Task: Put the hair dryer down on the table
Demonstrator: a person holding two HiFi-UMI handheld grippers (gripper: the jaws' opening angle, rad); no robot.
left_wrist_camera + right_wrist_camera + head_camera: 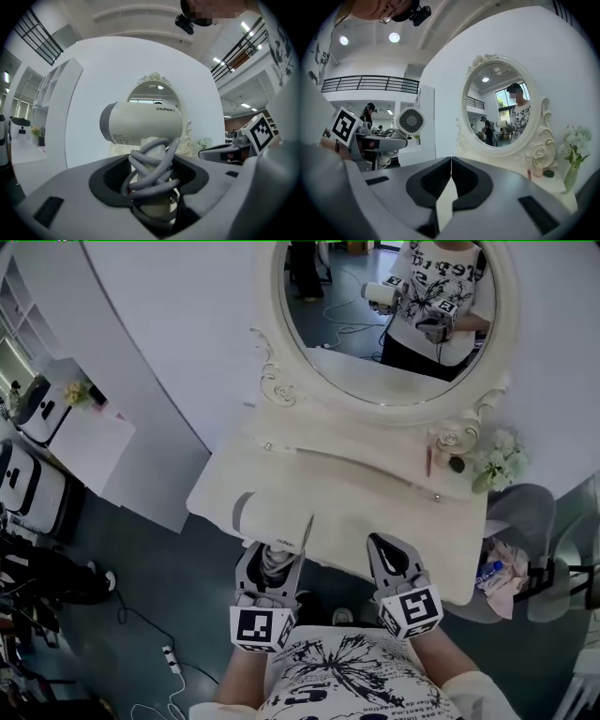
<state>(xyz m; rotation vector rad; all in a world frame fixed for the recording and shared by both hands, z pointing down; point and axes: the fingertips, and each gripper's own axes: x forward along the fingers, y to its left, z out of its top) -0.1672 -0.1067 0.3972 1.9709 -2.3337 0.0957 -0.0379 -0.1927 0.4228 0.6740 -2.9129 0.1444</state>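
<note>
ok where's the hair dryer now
The hair dryer is clamped by its cord-wrapped handle in the left tongs; in the head view that is at the near edge of the dressing table, left of the right tongs.

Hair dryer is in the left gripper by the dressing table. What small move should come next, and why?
Probably lower the left gripper toward the bare table top ahead. Its jaws clamp the hair dryer by the cord-wrapped handle, near the table's front edge, and the right gripper is shut and empty.
</note>
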